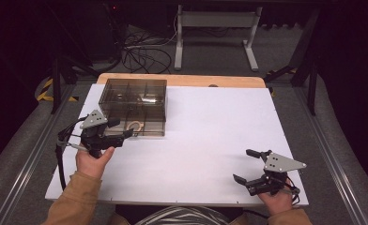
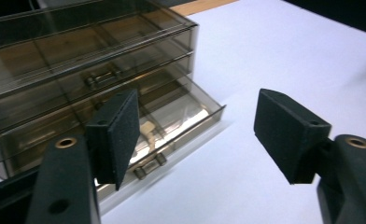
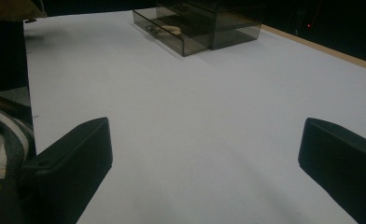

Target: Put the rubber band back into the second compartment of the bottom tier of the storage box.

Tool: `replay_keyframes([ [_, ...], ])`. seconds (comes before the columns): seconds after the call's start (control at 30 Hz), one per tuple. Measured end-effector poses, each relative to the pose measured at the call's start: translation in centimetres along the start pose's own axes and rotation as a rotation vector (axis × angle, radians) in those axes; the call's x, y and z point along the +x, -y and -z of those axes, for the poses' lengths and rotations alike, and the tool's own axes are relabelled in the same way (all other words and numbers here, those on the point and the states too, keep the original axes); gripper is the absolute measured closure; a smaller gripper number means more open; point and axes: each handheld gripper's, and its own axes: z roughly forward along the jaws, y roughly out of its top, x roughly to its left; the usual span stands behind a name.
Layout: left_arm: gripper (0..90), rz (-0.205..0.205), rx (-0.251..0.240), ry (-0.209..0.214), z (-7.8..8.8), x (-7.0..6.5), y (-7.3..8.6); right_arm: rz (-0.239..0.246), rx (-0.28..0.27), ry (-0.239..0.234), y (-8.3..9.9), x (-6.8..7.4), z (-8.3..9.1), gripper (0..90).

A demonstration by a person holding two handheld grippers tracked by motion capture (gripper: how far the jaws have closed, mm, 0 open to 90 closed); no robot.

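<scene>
At the near left of the table (image 1: 210, 136): left hand-held gripper (image 1: 121, 129), jaws spread, nothing between the pads. Hangs just in front of the smoky clear drawer box (image 1: 133, 101), which stands at the far left of the white top. Looks down, in the left gripper view, on the bottom drawer (image 2: 181, 116), pulled partway out, with its small metal handle (image 2: 149, 165) just beside the left pad and not touched.

Probably the drawer step in hand, whether pulling further or reaching inside. To do it well:
- Centre the handle between the pads before closing; now sits off to one side.
- Come in low and level with the drawer front, so that the pads meet the handle and not the plastic wall.
- Pull or push straight along the runners; otherwise may skew the drawer or drag the light box across the table.
- Mind the pale ring (image 1: 135, 125) lying inside.

Farther out, at the near right edge: right hand-held gripper (image 1: 247, 165), also spread and empty, well apart from the box.
</scene>
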Motion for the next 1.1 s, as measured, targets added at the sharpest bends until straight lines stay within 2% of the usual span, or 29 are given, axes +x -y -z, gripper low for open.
replay_keyframes([
  [0.27,19.8,-0.022,-0.075,0.041,1.3,-0.9,1.2,0.001,0.001,-0.001,0.0,0.0,0.0,3.5],
  [0.37,17.6,-0.032,-0.089,0.064,1.8,-1.1,1.8,-0.001,0.003,-0.001,0.0,0.1,0.0,3.5],
  [0.53,14.3,-0.045,-0.107,0.068,2.4,-1.7,2.9,0.003,0.001,-0.003,0.0,0.1,0.0,3.4],
  [0.8,14.0,-0.055,-0.139,0.076,3.2,-1.9,4.6,0.004,0.002,-0.004,0.0,0.1,0.0,3.4],
  [1.1,13.9,-0.064,-0.140,0.058,3.5,-1.5,6.6,0.004,0.003,-0.005,0.0,0.1,-0.1,3.3],
])
